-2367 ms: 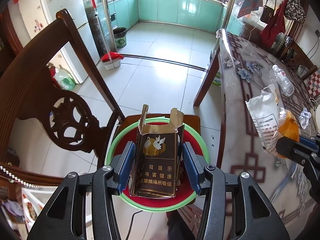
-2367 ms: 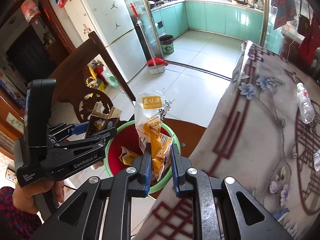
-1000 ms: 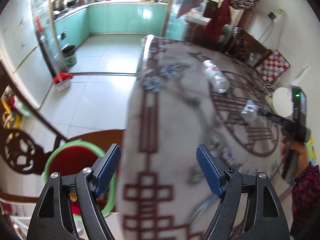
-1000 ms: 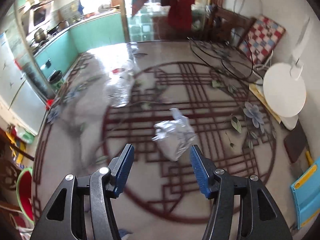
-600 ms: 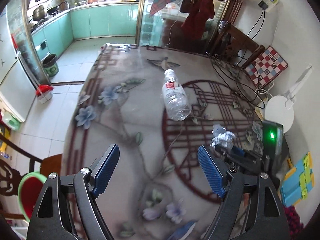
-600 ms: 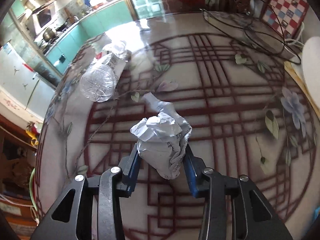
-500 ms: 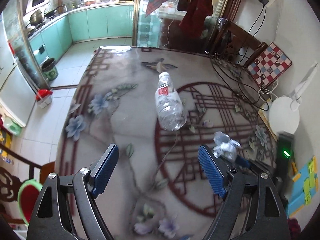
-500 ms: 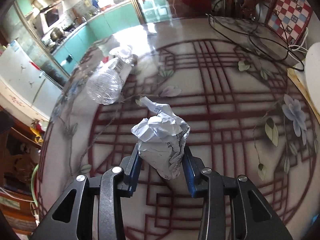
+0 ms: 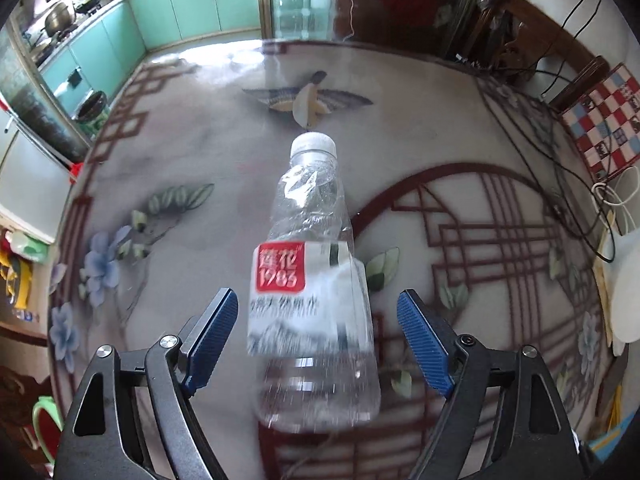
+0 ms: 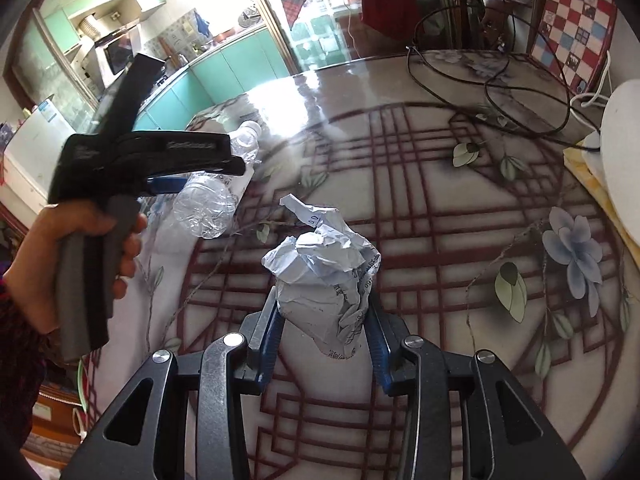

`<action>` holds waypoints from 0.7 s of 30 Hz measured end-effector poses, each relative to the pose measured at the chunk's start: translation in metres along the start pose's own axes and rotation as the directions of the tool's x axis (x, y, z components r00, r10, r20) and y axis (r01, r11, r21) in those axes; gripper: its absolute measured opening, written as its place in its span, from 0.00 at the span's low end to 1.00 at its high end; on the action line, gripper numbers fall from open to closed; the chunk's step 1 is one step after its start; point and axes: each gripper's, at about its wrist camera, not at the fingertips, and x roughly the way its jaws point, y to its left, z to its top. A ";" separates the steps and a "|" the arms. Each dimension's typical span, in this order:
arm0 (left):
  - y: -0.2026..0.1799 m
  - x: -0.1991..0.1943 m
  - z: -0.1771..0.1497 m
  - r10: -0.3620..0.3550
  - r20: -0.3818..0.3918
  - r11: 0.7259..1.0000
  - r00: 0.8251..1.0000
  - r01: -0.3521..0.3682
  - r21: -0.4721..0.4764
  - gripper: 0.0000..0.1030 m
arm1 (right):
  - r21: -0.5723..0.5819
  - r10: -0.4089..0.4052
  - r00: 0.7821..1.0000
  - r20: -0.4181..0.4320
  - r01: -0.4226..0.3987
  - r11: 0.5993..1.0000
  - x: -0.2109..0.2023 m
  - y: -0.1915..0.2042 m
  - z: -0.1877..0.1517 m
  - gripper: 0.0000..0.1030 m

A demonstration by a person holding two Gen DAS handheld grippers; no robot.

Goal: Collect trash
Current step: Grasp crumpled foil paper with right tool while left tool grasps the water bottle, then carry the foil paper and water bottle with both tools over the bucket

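Note:
A clear empty plastic bottle [image 9: 312,280] with a red and white label lies on the patterned table [image 9: 480,208], cap pointing away. My left gripper [image 9: 318,340] is open, its blue pads [image 9: 212,332] on either side of the bottle's lower half, not touching it. The bottle also shows in the right wrist view [image 10: 212,196], with the left gripper above it. My right gripper [image 10: 324,328] is shut on a crumpled white paper ball [image 10: 328,280], held just above the table [image 10: 460,240].
Black cables [image 10: 500,80] and a white round object [image 10: 624,160] lie at the table's far right. A checkered cushion [image 9: 604,120] sits on a chair behind. The rim of the green and red basin [image 9: 44,420] shows at the lower left, below the table edge.
My left gripper has moved forward over the table until its open jaws straddle the bottle. My right gripper has closed on the paper ball and keeps holding it.

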 end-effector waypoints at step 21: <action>0.072 -0.158 -0.118 -0.088 0.167 0.996 0.982 0.093 -0.019 0.54 | -0.035 0.010 0.994 0.112 -0.006 0.999 -0.073 0.075 -0.005 0.36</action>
